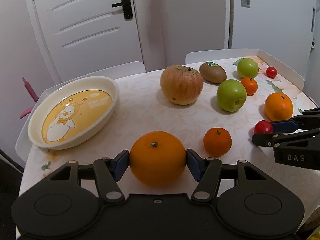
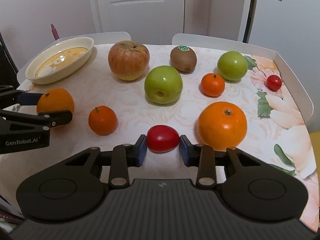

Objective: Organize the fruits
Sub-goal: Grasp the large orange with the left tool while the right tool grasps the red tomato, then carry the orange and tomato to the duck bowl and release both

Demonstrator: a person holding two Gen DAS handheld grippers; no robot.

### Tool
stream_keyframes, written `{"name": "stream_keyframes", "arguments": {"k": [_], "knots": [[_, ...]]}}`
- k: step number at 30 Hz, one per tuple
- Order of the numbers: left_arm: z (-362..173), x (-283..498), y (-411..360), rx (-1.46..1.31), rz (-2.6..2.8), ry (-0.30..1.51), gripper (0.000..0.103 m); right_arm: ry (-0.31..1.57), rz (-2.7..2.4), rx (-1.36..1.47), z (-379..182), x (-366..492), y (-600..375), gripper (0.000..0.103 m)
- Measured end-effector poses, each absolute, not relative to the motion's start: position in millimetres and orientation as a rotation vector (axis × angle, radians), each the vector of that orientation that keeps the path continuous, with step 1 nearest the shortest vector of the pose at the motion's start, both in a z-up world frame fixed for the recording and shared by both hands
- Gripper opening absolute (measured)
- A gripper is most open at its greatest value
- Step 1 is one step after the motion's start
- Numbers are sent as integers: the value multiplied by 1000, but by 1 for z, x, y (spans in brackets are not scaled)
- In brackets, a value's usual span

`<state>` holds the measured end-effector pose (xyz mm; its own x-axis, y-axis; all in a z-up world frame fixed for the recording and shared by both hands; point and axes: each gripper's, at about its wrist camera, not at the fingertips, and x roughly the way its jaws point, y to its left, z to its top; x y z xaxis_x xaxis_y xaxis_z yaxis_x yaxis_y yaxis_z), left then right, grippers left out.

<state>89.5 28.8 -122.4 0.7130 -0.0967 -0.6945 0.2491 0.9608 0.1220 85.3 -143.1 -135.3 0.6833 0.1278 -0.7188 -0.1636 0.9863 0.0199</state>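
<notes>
**A dining corner in someone's home**

From my feed this reads as a home. I see a small table [image 2: 128,104] under a floral cloth, white chairs [image 1: 128,68] pushed up to its far edge, and a panelled white door [image 1: 84,24] with a black lever handle [image 1: 125,2] right behind them. A child's dish [image 1: 74,108] printed with a cartoon duck sits among loose fruit. Plain pale walls close in tight around it all.

White letters "DAS" stand on the black plastic right gripper [image 1: 264,130]; "GenRobot.AI" on the black plastic left gripper [image 2: 54,108]. The brown kiwi's green round sticker [image 2: 183,48] is unreadable.
</notes>
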Motion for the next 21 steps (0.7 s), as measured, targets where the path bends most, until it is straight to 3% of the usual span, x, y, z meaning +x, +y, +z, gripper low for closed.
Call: {"name": "stream_keyframes", "arguments": {"k": [21], "knots": [[-46, 61, 84, 92, -53, 678, 66, 728, 286, -56, -52, 95, -90, 50]]}}
